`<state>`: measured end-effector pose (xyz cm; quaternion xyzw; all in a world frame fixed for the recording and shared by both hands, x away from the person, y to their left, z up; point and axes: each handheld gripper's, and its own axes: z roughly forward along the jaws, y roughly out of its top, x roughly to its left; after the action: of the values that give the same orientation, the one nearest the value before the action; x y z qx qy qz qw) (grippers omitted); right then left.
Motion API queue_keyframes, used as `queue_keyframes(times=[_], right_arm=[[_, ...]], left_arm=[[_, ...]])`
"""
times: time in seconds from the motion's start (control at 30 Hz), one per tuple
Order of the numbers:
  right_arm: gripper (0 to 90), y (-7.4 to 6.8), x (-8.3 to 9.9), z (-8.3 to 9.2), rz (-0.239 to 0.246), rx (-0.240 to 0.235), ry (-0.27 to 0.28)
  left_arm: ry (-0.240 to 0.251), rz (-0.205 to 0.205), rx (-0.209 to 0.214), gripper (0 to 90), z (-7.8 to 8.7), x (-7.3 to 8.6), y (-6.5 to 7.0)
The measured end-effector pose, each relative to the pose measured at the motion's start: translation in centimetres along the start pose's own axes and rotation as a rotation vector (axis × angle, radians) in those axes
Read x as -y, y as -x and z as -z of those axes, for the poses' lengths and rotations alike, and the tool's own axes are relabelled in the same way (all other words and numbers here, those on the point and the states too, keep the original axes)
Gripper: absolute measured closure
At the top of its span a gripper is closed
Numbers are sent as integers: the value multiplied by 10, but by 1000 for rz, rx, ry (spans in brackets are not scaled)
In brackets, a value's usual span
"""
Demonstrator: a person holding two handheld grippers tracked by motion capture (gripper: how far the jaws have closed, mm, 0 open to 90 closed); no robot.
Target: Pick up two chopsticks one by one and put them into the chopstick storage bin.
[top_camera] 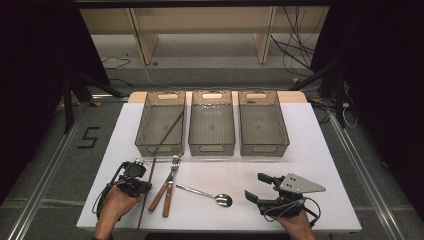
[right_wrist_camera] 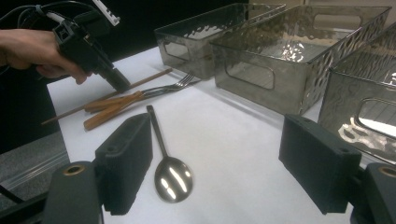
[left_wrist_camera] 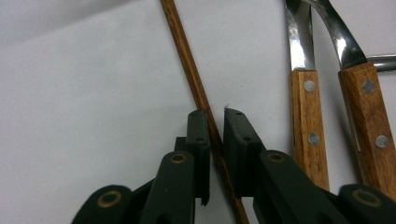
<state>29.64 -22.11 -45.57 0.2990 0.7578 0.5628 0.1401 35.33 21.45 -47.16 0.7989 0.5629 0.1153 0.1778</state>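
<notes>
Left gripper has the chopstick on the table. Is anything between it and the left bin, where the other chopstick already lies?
Nothing visible blocks the way. The left gripper is shut on the chopstick, and bare table runs from there to the left bin. The two forks lie off to the side, toward the spoon.

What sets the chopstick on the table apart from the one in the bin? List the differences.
The chopstick on the table lies flat on the white sheet, pinched by the left gripper; the chopstick in the bin lies slanted inside the left bin, with no gripper on it. Both are thin brown wooden sticks.
</notes>
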Motion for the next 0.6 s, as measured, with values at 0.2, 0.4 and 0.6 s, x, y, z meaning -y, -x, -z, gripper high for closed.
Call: queue_keyframes(times=[0.2, 0.4, 0.6], right_arm=[[263, 1, 0, 0, -2, 1, 3], [264, 1, 0, -1, -4, 0, 2], [264, 1, 0, 0, -2, 0, 4]], left_arm=[[-5, 2, -1, 840, 0, -1, -5], [-22, -9, -2, 843, 1, -2, -7], [-20, -3, 15, 850, 1, -2, -12]])
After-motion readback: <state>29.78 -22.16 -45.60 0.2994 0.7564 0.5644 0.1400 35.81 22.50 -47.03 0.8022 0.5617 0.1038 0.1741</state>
